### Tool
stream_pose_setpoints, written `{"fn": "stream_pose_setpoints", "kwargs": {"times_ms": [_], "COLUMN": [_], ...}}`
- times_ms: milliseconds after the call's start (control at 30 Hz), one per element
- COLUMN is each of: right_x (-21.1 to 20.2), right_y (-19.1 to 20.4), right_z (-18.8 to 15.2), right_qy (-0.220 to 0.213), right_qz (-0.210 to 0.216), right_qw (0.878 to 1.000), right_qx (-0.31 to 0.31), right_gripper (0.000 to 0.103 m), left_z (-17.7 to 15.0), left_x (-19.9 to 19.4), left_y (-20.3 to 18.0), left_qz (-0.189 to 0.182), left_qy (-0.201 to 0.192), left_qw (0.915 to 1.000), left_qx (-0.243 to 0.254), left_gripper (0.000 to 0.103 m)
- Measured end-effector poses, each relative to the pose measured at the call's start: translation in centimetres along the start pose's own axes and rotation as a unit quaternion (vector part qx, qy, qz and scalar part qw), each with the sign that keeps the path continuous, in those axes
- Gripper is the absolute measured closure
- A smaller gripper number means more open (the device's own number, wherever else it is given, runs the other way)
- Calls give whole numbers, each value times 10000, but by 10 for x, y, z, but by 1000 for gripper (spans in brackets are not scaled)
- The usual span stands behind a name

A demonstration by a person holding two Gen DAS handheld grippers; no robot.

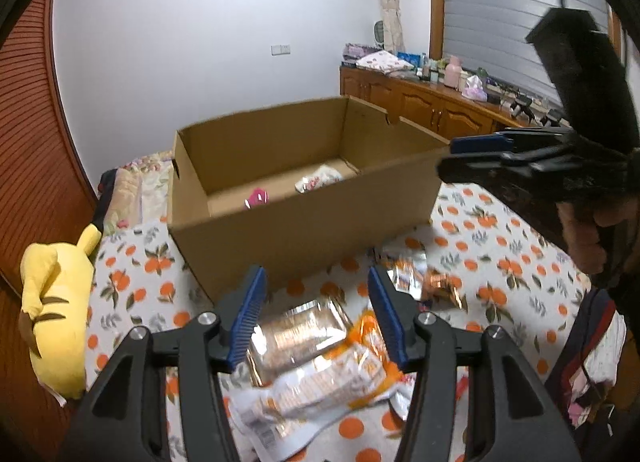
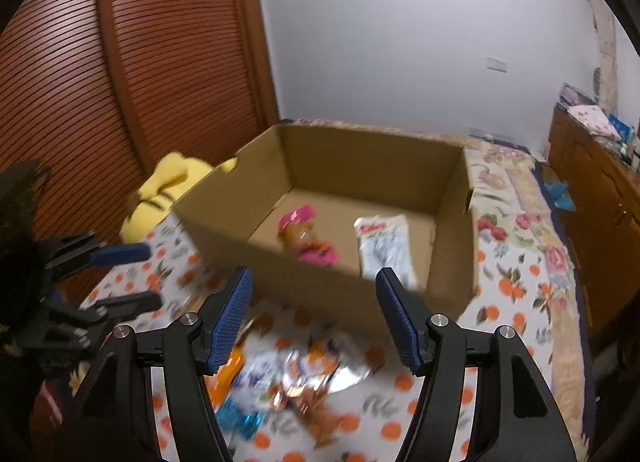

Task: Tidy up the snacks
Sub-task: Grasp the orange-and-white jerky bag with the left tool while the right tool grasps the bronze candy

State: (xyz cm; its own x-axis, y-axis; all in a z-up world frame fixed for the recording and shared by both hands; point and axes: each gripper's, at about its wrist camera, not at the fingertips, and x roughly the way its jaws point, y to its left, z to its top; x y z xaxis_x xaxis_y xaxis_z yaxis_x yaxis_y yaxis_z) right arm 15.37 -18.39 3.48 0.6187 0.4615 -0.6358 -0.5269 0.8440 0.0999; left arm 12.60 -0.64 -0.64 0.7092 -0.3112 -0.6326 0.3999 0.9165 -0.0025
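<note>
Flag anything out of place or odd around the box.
A yellow plush toy lies on the bedspread left of the cardboard box, among snacks. Snack packets sit in a loose heap in front; only two are inside. Nothing looks spilled or torn.

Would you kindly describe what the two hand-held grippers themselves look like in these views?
Both look alike. The left hand-held gripper has a black plastic frame with angular cut-out arms, silver round bolts at the pivots, and two flat fingers faced with ribbed blue pads. The right hand-held gripper matches: black frame, silver bolts, textured blue pads. From the left view, a black boxy body with a looping cable tops the right one.
</note>
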Motion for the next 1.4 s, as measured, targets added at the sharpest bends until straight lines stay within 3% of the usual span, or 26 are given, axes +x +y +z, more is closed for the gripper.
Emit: {"fn": "stream_pose_setpoints", "kwargs": {"times_ms": [500,667,800,1067,1400], "right_x": [47,56,63,69,48], "right_y": [4,1,-3,-6,-3], "right_z": [-97,-102,-99,-102,-113], "right_qy": [915,973,993,1062,923], "right_qz": [32,-28,-51,40,158], "right_qw": [9957,9952,9950,9943,9956], "right_qx": [-104,-131,-113,-66,28], "right_gripper": [50,54,58,82,84], "left_z": [-62,-71,-73,-75,-73], "left_x": [27,33,35,42,50], "left_y": [4,3,0,-5,-10], "left_qz": [-154,-208,-294,-376,-422], "left_qy": [620,757,827,1008,1184], "left_qw": [9979,9969,9961,9935,9889], "left_qx": [-126,-45,62,373,791], "left_gripper": [45,42,33,32,27]}}
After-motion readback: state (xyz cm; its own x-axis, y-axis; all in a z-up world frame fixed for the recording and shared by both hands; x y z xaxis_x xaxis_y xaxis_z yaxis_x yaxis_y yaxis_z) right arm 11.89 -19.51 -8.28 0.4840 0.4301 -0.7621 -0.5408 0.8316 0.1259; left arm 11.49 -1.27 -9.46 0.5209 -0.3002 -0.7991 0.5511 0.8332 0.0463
